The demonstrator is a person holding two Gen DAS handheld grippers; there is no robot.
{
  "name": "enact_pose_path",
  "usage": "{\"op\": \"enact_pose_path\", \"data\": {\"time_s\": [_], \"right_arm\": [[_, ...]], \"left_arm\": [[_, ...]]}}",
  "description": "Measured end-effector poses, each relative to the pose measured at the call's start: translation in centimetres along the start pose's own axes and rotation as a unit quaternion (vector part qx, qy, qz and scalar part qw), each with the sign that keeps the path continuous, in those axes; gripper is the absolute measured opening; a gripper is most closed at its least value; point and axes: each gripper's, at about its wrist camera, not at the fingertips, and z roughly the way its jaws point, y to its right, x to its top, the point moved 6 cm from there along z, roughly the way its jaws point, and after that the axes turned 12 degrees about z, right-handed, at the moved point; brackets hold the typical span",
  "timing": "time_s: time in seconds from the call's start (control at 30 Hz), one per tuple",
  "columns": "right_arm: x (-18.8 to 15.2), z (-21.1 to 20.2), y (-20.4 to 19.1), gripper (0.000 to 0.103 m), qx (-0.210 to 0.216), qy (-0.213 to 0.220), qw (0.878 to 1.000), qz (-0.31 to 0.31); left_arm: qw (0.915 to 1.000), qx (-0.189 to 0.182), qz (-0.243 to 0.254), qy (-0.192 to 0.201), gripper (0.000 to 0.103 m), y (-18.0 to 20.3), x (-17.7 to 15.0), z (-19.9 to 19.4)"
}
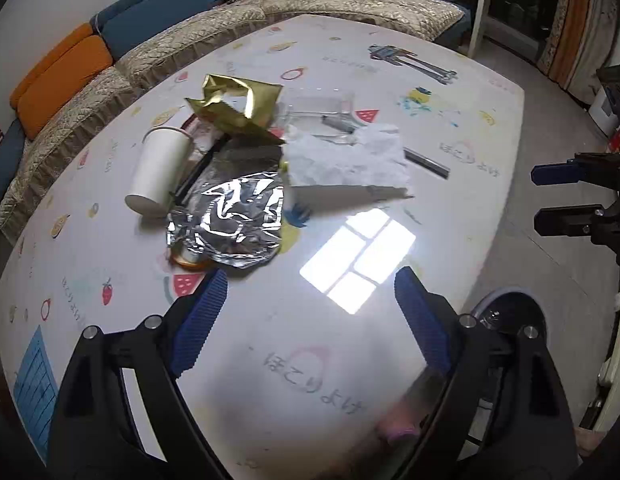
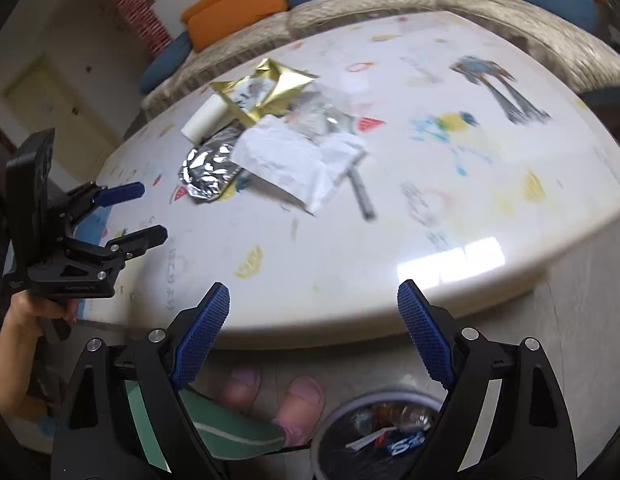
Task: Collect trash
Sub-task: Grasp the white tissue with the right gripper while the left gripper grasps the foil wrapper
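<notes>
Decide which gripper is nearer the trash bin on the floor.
Right. The right gripper hovers open almost directly above the trash bin; the left gripper hangs open over the table, farther away.

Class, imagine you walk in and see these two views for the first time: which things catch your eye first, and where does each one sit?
The heap of litter in the middle of the table draws the eye: a crumpled silver foil bag nearest, a gold wrapper behind it, and a white paper cup lying tipped at the left. A bright window reflection glares on the tabletop, and a bin with rubbish inside stands on the floor below the table edge.
</notes>
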Motion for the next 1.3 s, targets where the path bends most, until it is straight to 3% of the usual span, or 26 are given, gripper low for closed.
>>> {"op": "enact_pose_path", "data": {"time_s": [0.27,0.57,0.6,0.67,0.73,0.77,0.83,0.9,1.0,1.3], "right_arm": [[5.0,6.3,-5.5,0.086,-0.005,-0.013,0.998,-0.058],[7.6,12.4,-7.3,0.084,-0.065,-0.027,0.988,-0.135],[7.8,12.9,-7.4,0.082,-0.073,-0.026,0.986,-0.146],[8.0,13.9,-7.2,0.07,-0.087,-0.033,0.983,-0.158],[8.1,15.0,-6.8,0.053,-0.105,-0.045,0.98,-0.163],[8.3,15.1,-6.6,0.05,-0.102,-0.041,0.981,-0.16],[8.7,15.2,-6.4,0.023,-0.098,-0.036,0.983,-0.148],[9.1,14.9,-5.8,0.011,-0.088,-0.039,0.987,-0.13],[9.5,14.4,-5.2,0.01,-0.073,-0.033,0.99,-0.112],[9.6,11.8,-5.9,0.01,-0.035,-0.02,0.995,-0.088]], "left_arm": [[0.9996,0.025,0.0,-0.01,0.087,-6.2,1.0,2.8],[0.9983,0.03,0.025,-0.043,0.087,-7.8,2.1,7.7],[0.9983,0.027,0.025,-0.045,0.087,-7.8,2.1,8.1],[0.9983,0.022,0.027,-0.046,0.086,-7.7,2.2,8.8],[0.9984,0.015,0.023,-0.05,0.078,-7.7,2.1,9.4],[0.9984,0.011,0.018,-0.052,0.076,-7.7,2.1,9.7],[0.9988,0.011,0.011,-0.047,0.07,-7.9,2.1,9.8],[0.9989,0.011,0.003,-0.046,0.059,-8.2,2.1,9.7],[0.999,0.001,-0.008,-0.045,0.043,-8.5,1.9,9.5],[0.9996,0.004,0.006,-0.026,0.011,-7.8,2.0,8.4]]}}
